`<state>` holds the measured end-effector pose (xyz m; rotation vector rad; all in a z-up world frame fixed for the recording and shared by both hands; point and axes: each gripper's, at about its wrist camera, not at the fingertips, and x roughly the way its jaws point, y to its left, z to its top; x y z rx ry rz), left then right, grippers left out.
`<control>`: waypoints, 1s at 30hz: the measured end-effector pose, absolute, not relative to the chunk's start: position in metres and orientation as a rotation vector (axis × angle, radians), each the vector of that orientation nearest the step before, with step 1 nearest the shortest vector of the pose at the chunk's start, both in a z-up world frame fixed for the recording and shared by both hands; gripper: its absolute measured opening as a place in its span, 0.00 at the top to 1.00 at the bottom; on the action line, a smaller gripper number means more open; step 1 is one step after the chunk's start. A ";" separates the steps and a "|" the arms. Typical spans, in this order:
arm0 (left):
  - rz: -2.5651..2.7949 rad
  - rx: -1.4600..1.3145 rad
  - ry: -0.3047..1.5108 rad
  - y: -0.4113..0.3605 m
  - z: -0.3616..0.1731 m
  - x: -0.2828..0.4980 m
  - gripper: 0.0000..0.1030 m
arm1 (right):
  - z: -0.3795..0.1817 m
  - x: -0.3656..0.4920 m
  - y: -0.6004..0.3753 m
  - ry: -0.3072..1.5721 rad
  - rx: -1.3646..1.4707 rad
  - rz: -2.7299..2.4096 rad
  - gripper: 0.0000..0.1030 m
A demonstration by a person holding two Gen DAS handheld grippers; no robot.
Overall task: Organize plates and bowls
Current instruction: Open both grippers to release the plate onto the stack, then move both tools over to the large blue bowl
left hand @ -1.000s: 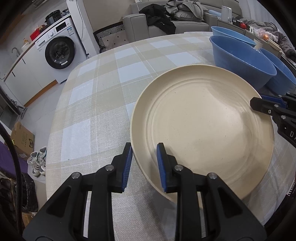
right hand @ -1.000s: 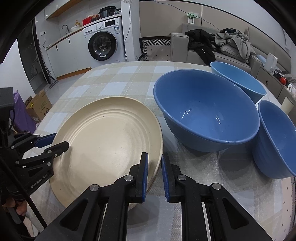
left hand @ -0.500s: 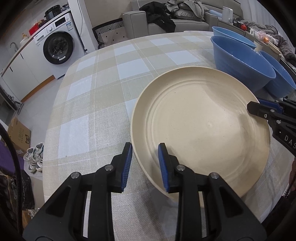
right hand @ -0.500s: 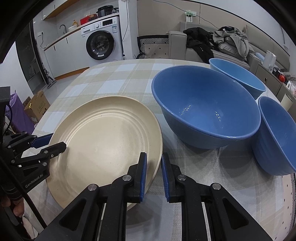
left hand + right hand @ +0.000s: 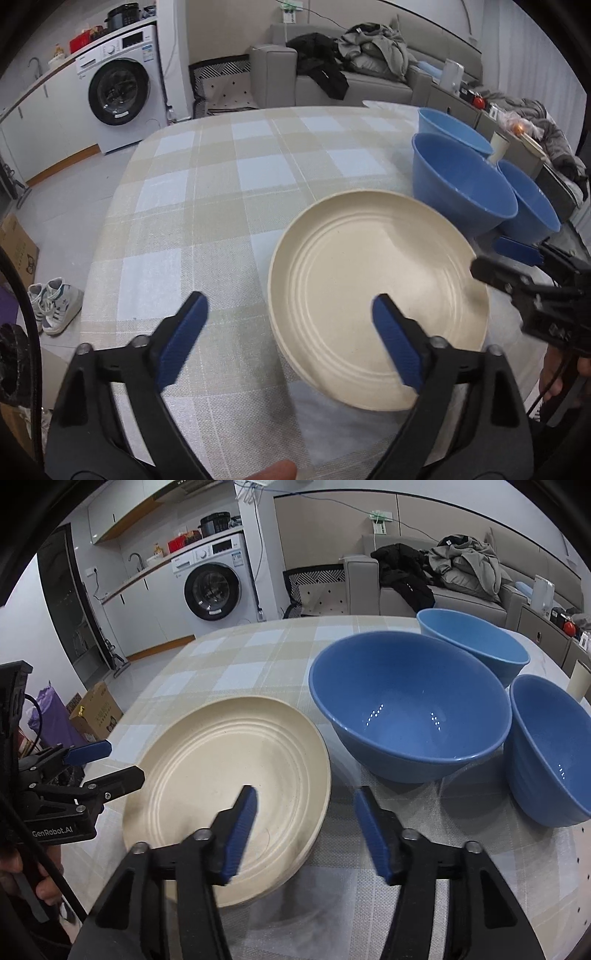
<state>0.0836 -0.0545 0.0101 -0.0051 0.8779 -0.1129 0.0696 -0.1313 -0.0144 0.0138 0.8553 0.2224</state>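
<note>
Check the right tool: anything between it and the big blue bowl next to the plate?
Nothing visible. The right tool is open, its jaws just opened off the cream plate rim. Only bare checked tablecloth lies between it and the large blue bowl. The left tool is across the plate.

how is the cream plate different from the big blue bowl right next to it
The cream plate is wide and shallow with raised rings inside; the big blue bowl is deep, with smooth glossy walls that catch the lights. The plate looks matte, and seems to lie on a second plate under it; the bowl stands alone. The plate's edge sits between the open right gripper fingers; nothing reaches the bowl. Both are round, empty and upright on the checked tablecloth.
</note>
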 end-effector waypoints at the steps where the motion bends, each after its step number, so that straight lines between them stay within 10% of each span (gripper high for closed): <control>1: -0.109 -0.017 0.860 -0.054 0.014 0.082 0.01 | -0.011 0.067 -0.133 0.841 0.019 0.227 0.19; 30: -0.229 -0.088 0.750 -0.109 0.087 0.058 0.01 | 0.102 0.011 -0.206 0.515 0.116 0.200 0.01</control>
